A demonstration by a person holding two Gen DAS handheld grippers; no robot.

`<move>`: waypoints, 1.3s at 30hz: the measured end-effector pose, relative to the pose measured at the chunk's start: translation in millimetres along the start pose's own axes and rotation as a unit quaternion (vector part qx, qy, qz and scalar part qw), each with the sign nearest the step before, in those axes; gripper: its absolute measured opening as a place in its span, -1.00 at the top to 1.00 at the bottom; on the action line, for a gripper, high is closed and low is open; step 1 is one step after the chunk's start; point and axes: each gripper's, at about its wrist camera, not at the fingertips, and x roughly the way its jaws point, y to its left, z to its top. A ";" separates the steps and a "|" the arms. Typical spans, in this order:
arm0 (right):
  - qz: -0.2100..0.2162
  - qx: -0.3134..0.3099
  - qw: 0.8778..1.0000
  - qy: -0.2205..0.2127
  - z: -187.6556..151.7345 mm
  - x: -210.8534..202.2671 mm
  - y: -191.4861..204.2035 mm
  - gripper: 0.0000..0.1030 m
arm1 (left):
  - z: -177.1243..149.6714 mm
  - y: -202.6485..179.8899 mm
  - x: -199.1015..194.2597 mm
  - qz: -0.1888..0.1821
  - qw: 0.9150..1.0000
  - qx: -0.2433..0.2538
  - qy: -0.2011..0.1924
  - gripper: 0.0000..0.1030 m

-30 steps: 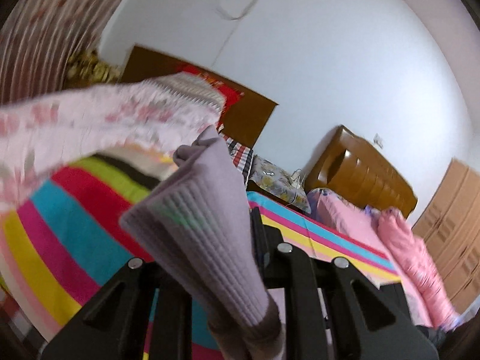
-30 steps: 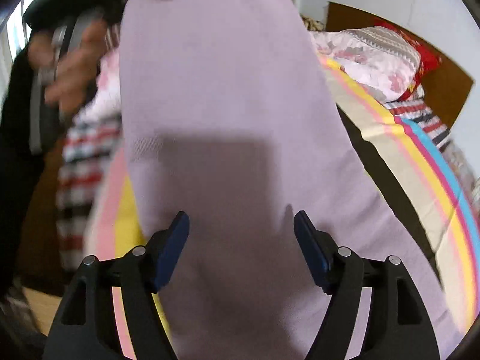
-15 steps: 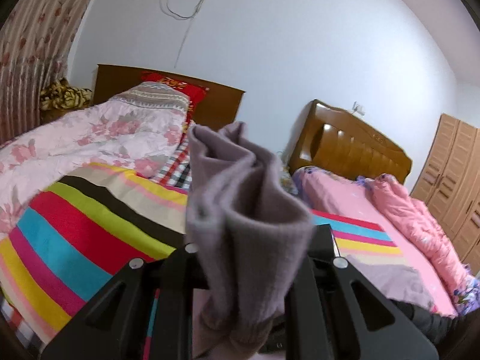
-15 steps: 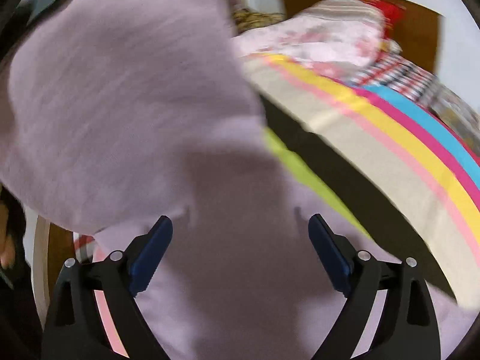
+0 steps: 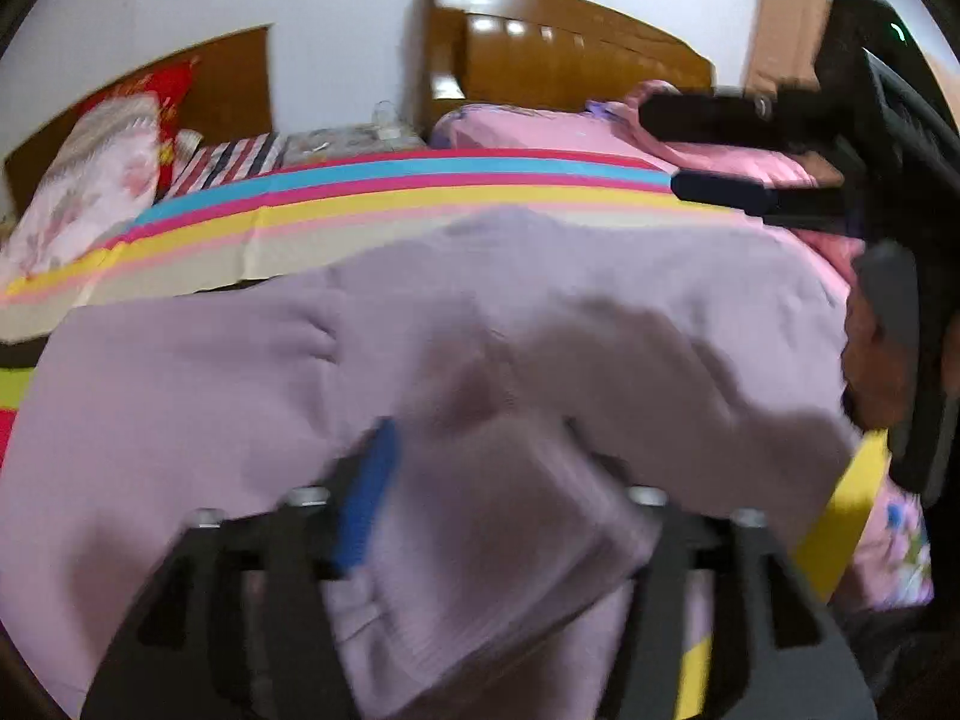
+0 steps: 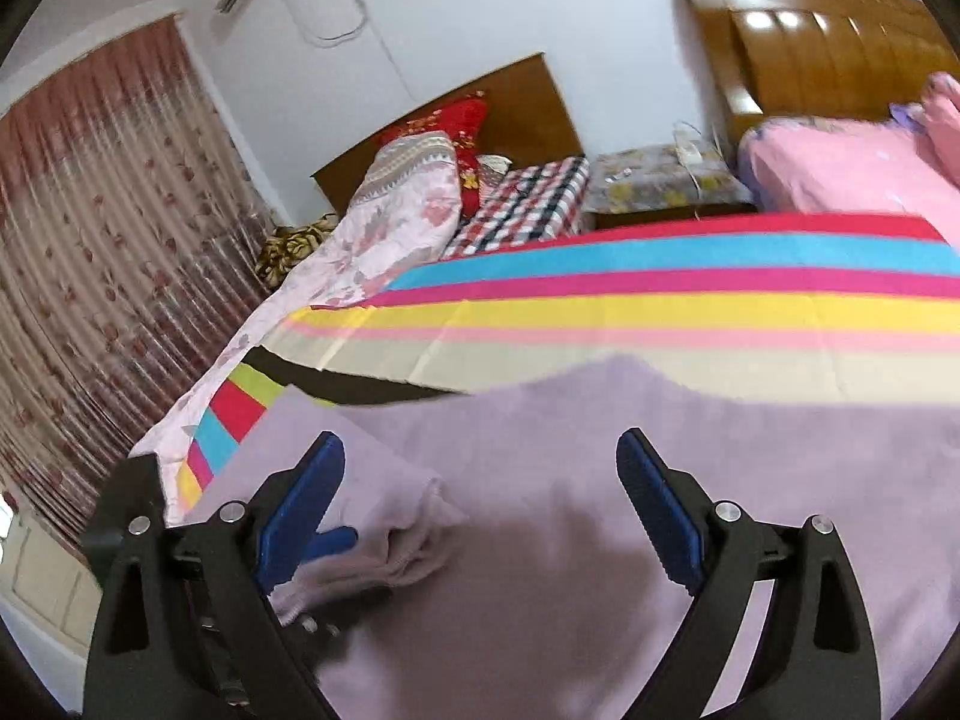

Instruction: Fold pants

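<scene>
The pants lie spread on the striped bedspread beneath both tongs. Your right gripper gapes empty; your left gripper, jaws just opening, straddles a loose cuff. Layout's finishing; next, regrip an edge and fold.

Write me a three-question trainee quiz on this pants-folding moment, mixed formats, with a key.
1. The lilac pants lie on: A) a striped bedspread B) a wooden floor C) a chair.
2. True or false: the right gripper is shut on the pants.
3. How many wooden headboards stand against the wall?
Key: 1 A. 2 False; its jaws stand wide open over the fabric. 3 Two.
</scene>
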 end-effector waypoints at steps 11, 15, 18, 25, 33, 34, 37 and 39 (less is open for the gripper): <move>0.115 0.024 0.980 0.161 -81.0 10.6 44.4 -0.65 | -69.0 105.9 -182.7 0.084 0.962 -0.182 -0.184 -0.97; 0.108 -0.007 0.969 0.222 -104.8 31.7 69.5 -0.62 | -106.5 133.7 -172.5 0.185 0.954 -0.201 -0.122 -0.96; 0.104 -0.004 0.968 0.228 -103.7 46.0 80.1 -0.64 | -120.3 139.7 -161.8 0.171 0.952 -0.219 -0.124 -0.96; 0.118 0.091 0.964 0.221 -85.1 74.1 65.4 -0.17 | -131.2 132.7 -156.4 0.158 0.955 -0.215 -0.130 -0.96; 0.128 0.031 0.981 0.144 -64.8 52.2 101.6 0.72 | -147.9 119.9 -153.5 0.157 0.962 -0.197 -0.103 -0.96; 0.130 0.013 0.982 0.136 -53.6 50.5 114.5 0.72 | -144.8 118.8 -151.2 0.156 0.963 -0.193 -0.103 -0.96; 0.137 -0.049 0.983 0.109 -14.8 42.9 159.2 0.72 | -129.1 121.4 -144.6 0.151 0.963 -0.195 -0.104 -0.96; 0.144 -0.093 0.981 0.093 8.3 38.1 193.3 0.72 | -115.3 128.1 -134.8 0.158 0.962 -0.200 -0.096 -0.96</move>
